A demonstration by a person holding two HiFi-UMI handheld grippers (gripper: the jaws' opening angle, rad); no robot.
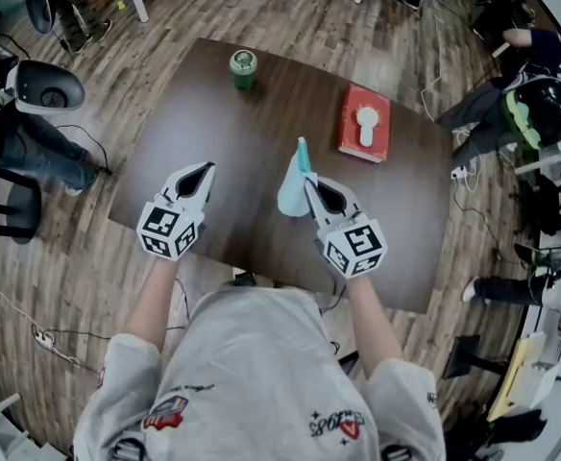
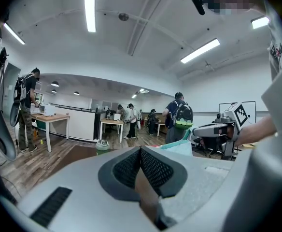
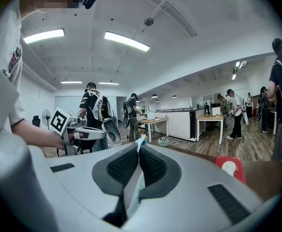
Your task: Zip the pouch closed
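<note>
The person holds a hand-held gripper in each hand, above a dark brown surface point(image 1: 213, 133).

The right hand-held gripper point(image 3: 139, 151) is pinched almost all the way shut. It holds the pouch point(image 1: 293, 190). The pouch is pale blue-green and soft. A thin bit of it is squeezed flat between the two dark pads, and a little tip of it sticks out past the front of them. In the head view the pouch hangs from this hand-held gripper, up off the surface, with its thin end pointing away from the person.

The left hand-held gripper point(image 2: 141, 151) is shut tight. Its two pads touch each other and nothing is between them. It does not touch the pouch. It is near the pouch, off to its left, with a gap between them.

A green can point(image 1: 243, 68) stands at the far side of the surface. A red box point(image 1: 365, 123) with a white shape on top lies to the right of the can. Both are well apart from the pouch.
</note>
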